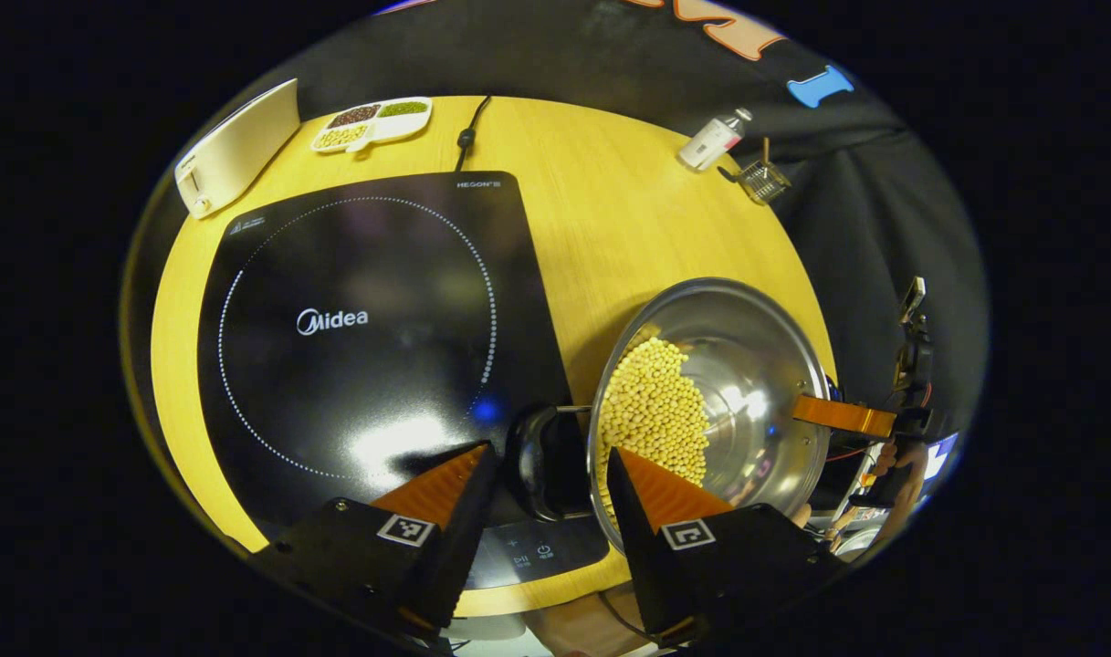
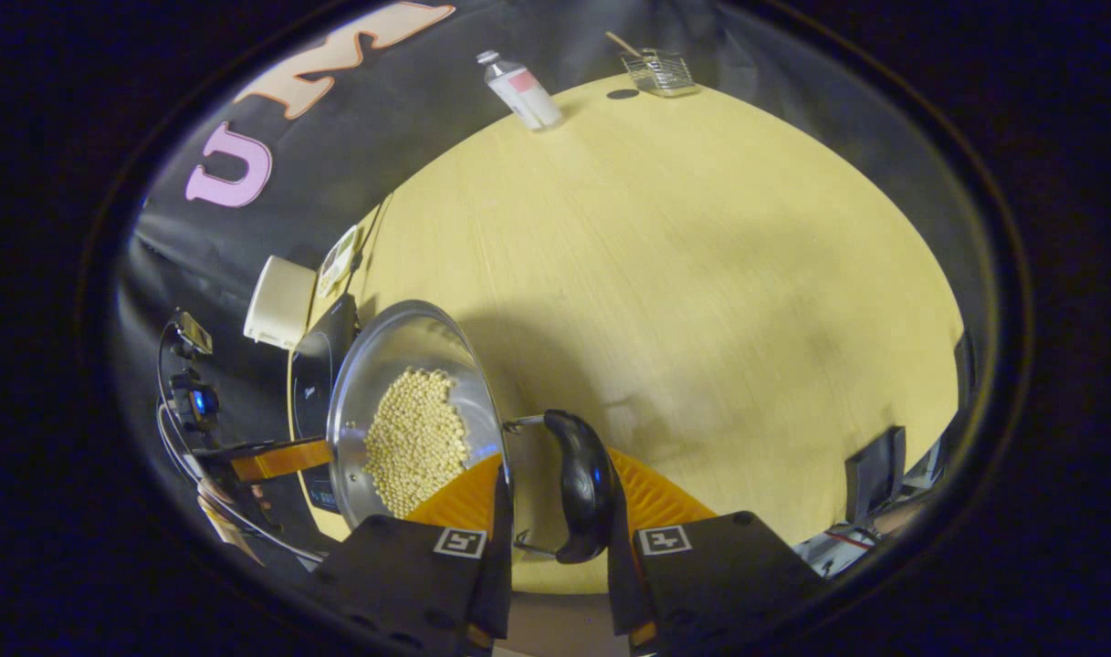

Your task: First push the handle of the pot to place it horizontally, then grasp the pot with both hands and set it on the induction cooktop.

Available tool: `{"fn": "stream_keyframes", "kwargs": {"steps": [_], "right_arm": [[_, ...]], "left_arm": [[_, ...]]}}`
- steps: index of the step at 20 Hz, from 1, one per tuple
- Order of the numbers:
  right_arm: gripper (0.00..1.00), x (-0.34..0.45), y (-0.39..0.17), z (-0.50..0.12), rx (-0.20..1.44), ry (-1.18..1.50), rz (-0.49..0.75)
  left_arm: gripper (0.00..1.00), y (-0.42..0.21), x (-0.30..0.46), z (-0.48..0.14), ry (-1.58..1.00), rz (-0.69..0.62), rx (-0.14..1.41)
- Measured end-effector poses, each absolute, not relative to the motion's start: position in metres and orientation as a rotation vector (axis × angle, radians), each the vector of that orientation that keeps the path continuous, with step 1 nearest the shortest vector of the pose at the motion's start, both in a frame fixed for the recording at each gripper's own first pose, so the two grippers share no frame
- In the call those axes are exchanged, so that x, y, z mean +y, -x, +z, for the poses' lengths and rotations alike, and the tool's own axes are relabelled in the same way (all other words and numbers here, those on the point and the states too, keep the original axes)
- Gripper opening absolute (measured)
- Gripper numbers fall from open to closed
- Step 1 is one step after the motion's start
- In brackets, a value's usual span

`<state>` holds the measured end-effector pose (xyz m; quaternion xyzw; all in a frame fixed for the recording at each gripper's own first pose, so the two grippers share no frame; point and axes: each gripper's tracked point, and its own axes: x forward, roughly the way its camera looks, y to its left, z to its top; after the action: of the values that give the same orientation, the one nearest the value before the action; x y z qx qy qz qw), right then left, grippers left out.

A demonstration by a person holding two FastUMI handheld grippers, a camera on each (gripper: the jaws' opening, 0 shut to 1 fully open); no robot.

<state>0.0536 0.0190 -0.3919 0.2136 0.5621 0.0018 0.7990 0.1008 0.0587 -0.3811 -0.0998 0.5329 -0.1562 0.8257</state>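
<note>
A steel pot (image 1: 756,365) half full of soybeans (image 1: 655,411) stands just right of the black induction cooktop (image 1: 354,319) on the wooden table (image 1: 628,219). My left gripper (image 1: 550,452) is shut on the pot's black loop handle (image 1: 541,461), which overhangs the cooktop's edge. In the right gripper view the same pot (image 2: 400,356) appears on the left. There my right gripper (image 2: 555,465) is shut on the opposite black handle (image 2: 582,484). Each view also has the other gripper's finger at the far rim: right finger (image 1: 843,417), left finger (image 2: 277,459).
A white appliance (image 1: 235,146) and a divided dish of beans (image 1: 372,123) sit behind the cooktop, whose cord (image 1: 468,137) runs off the back. A small bottle (image 1: 715,139) and a wire basket (image 1: 763,180) stand at the far right edge. Wide bare tabletop (image 2: 701,274) lies beyond the pot.
</note>
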Motion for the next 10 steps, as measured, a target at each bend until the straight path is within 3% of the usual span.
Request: {"fn": "stream_keyframes", "kwargs": {"steps": [2,4,5,10], "right_arm": [[0.46,0.016,-0.055,-0.398,1.217,-0.471,0.018],[0.46,0.012,-0.056,-0.404,1.227,-0.486,0.029],[0.46,0.01,-0.056,-0.406,1.23,-0.495,0.033],[0.46,-0.001,-0.061,-0.413,1.254,-0.529,0.069]], "left_arm": [[0.76,-0.101,0.058,-0.382,0.206,-0.316,1.14],[0.83,-0.099,0.052,-0.383,0.205,-0.301,1.154],[0.77,-0.097,0.048,-0.383,0.208,-0.297,1.165],[0.77,-0.102,0.023,-0.384,0.178,-0.272,1.188]]}}
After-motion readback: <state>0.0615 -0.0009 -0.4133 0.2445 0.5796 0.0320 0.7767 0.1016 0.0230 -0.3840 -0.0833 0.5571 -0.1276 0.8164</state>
